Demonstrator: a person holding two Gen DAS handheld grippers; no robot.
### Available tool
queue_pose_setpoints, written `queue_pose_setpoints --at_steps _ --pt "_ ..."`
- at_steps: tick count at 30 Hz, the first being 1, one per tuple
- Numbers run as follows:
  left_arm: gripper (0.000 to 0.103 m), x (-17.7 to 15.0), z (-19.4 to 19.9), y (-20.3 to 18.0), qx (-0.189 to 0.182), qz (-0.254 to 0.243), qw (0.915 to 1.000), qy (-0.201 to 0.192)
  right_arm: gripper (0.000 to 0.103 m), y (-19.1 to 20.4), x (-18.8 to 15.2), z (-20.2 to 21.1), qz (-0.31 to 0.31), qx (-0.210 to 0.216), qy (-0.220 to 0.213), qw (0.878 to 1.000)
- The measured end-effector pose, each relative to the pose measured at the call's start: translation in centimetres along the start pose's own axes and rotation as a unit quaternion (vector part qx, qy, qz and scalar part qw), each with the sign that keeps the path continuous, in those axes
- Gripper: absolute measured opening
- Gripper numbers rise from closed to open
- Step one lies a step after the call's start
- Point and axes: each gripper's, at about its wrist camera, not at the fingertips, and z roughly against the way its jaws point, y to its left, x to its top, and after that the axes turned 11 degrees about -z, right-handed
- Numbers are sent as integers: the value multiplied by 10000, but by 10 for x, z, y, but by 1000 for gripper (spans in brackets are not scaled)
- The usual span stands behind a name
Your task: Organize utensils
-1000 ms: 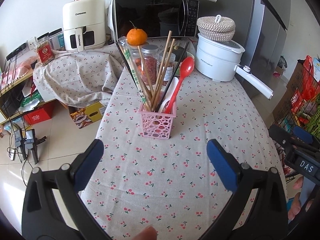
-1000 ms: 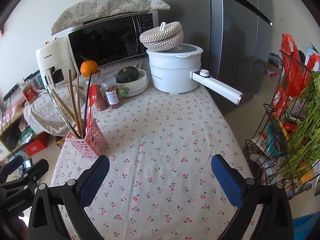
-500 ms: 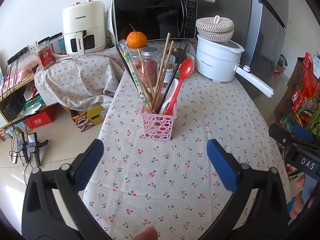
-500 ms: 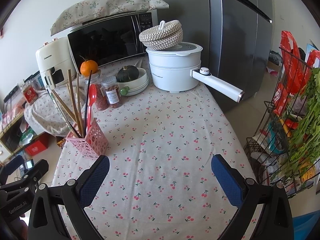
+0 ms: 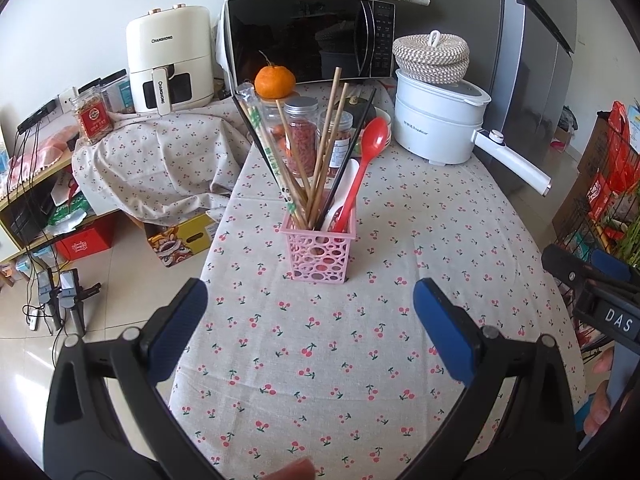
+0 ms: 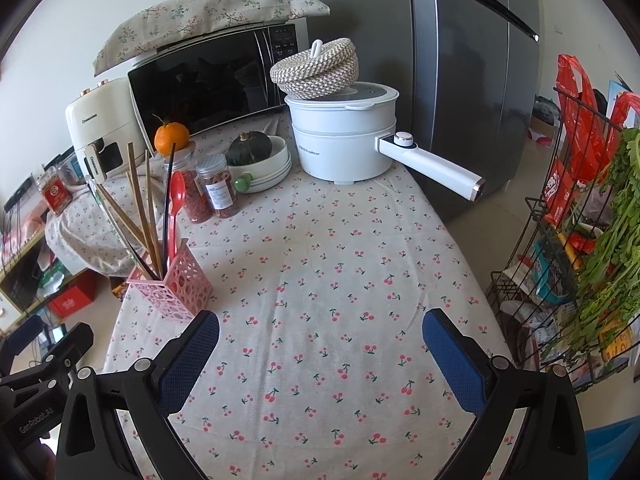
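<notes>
A pink perforated utensil basket stands on the cherry-print tablecloth. It holds several wooden chopsticks, a black chopstick, a red spoon and a white spoon. My left gripper is open and empty, just short of the basket. My right gripper is open and empty over the table's front part, with the basket to its left. The right gripper also shows at the right edge of the left wrist view.
At the back stand a microwave, an air fryer, a white electric pot with a long handle and a woven lid, spice jars, an orange and a squash in a bowl. A wire rack with greens stands to the right.
Both grippers have drawn back and risen slightly from the table; the basket sits a little farther off in the left wrist view. Nothing was grasped or released.
</notes>
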Motion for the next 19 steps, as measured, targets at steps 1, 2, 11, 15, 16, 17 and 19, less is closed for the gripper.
queue_pose_setpoints --at_steps 1,2,11,15,16,17,19 --pt "102 0 0 0 1 -8 10000 3 102 0 0 0 5 2 -3 10000" --pt "102 0 0 0 0 -12 10000 7 102 1 0 1 13 -1 -9 10000" --pt "102 -1 0 0 3 -16 10000 -1 102 2 -1 1 23 0 -8 10000" --pt "102 -1 -1 0 2 -44 10000 13 102 2 -2 0 25 1 -4 10000" --pt "102 -1 -1 0 1 -54 10000 18 102 2 -2 0 23 -1 0 10000" --pt "102 -1 -1 0 7 -55 10000 19 102 2 -2 0 15 -4 5 10000" --pt "102 -1 0 1 16 -41 10000 2 102 2 -3 -2 5 -16 26 10000"
